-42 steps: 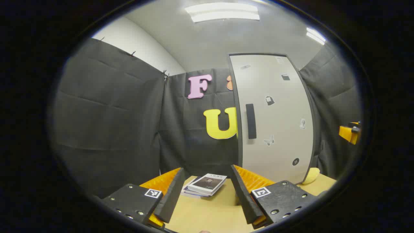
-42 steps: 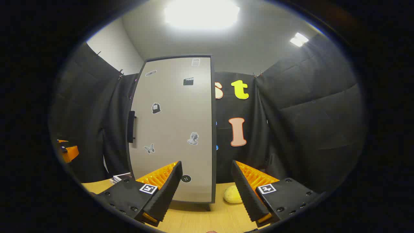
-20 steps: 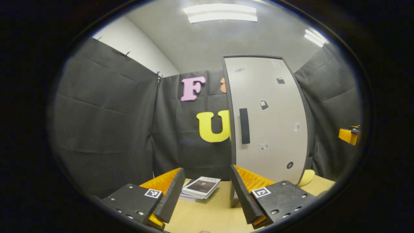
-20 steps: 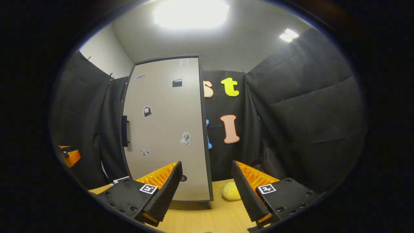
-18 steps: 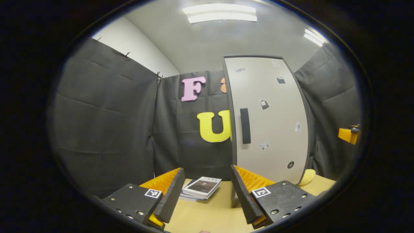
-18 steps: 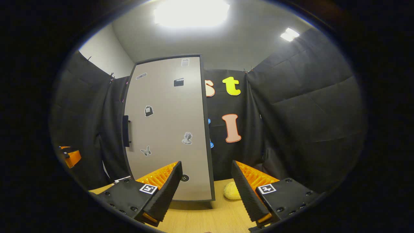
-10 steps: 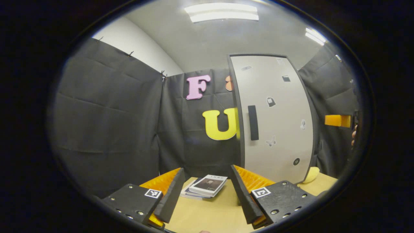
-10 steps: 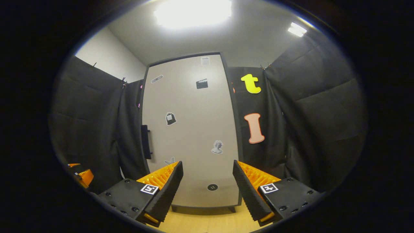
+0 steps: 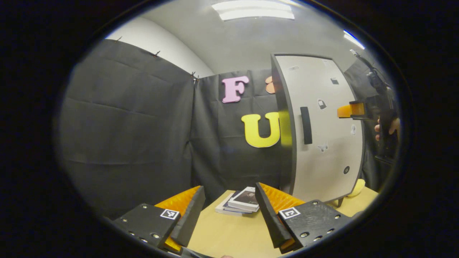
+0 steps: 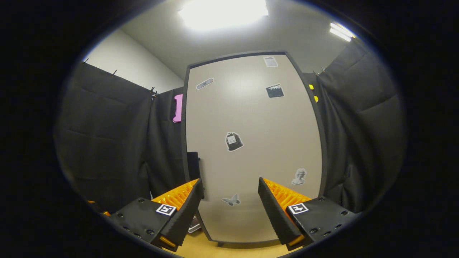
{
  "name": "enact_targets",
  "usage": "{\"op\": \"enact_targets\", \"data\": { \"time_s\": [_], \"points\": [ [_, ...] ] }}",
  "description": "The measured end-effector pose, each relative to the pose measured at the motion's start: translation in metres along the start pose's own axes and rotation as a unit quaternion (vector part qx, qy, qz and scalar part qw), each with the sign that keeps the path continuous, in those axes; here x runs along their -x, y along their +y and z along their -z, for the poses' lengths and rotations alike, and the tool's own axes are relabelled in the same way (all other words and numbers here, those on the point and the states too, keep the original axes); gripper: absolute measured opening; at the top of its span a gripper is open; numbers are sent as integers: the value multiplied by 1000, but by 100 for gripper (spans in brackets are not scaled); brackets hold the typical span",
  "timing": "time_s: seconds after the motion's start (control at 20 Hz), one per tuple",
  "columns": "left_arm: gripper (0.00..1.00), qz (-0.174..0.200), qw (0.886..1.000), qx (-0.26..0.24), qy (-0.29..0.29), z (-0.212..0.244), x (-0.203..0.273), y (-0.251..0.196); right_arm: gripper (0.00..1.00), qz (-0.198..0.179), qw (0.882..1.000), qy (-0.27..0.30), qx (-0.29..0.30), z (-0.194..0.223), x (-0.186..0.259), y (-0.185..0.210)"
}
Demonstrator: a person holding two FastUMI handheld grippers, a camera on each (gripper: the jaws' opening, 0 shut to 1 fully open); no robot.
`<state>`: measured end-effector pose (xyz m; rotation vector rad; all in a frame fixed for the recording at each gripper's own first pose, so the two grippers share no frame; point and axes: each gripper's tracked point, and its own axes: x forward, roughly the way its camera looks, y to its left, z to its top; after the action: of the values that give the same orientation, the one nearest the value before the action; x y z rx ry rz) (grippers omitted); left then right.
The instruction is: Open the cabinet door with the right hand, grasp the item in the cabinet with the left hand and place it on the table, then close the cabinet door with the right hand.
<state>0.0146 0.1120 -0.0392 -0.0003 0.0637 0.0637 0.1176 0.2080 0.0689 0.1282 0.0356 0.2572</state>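
A tall grey cabinet (image 9: 324,118) stands on the wooden table (image 9: 229,233), its door (image 10: 251,143) closed and dotted with small stickers. The dark vertical handle (image 9: 306,125) sits near the door's left edge, and it shows low on the left as the handle (image 10: 193,165) in the right gripper view. My right gripper (image 10: 229,197) is open, held up close in front of the door, right of the handle and not touching. The left gripper view shows that right gripper (image 9: 346,111) level with the handle, held by a hand (image 9: 385,127). My left gripper (image 9: 229,200) is open and empty, low over the table.
A short stack of books (image 9: 240,204) lies on the table left of the cabinet, just beyond my left fingers. A yellow rounded thing (image 9: 356,188) rests by the cabinet's right foot. Black cloth walls close in on the left, back and right.
My right gripper has risen and come nearer to the door, which now looms larger, with the handle closer to its left finger. The left gripper has turned a little to the left.
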Motion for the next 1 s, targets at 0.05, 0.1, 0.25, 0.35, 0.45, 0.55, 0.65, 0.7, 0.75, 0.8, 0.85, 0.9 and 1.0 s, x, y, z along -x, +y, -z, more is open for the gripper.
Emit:
{"op": "enact_targets", "data": {
  "time_s": [0.05,0.1,0.25,0.35,0.45,0.55,0.65,0.7,0.75,0.8,0.85,0.9,1.0],
  "points": [
    [85,-3,1000,-2,3,5,-1,8,98,-2,1000,6,3,4,-11,9],
    [85,-6,1000,-3,6,7,-1,16,98,-6,1000,12,5,6,-21,17],
    [85,-11,1000,1,14,16,-3,37,92,-12,1000,14,9,9,-43,39],
    [85,-17,1000,4,19,22,-4,52,92,-14,1000,24,10,15,-62,51],
    [85,-22,999,5,25,27,-5,65,93,-14,999,39,17,23,-77,61],
    [85,-26,999,6,30,30,-6,78,87,-7,998,56,26,33,-88,69],
    [85,-31,999,6,30,32,-6,89,77,5,997,73,32,43,-97,71],
    [85,-33,999,6,29,31,-5,95,77,11,996,78,32,46,-99,71],
    [85,-35,999,7,29,33,-5,100,72,17,996,82,32,49,-101,70],
    [85,-37,999,7,29,33,-5,105,72,26,996,80,31,47,-102,69],
    [85,-38,999,9,29,35,-4,110,61,33,995,83,32,50,-105,67],
    [85,-40,999,10,30,36,-4,113,56,42,995,87,31,51,-107,64],
    [85,-42,999,13,29,36,-2,119,39,44,994,95,29,51,-103,66]
  ]
}}
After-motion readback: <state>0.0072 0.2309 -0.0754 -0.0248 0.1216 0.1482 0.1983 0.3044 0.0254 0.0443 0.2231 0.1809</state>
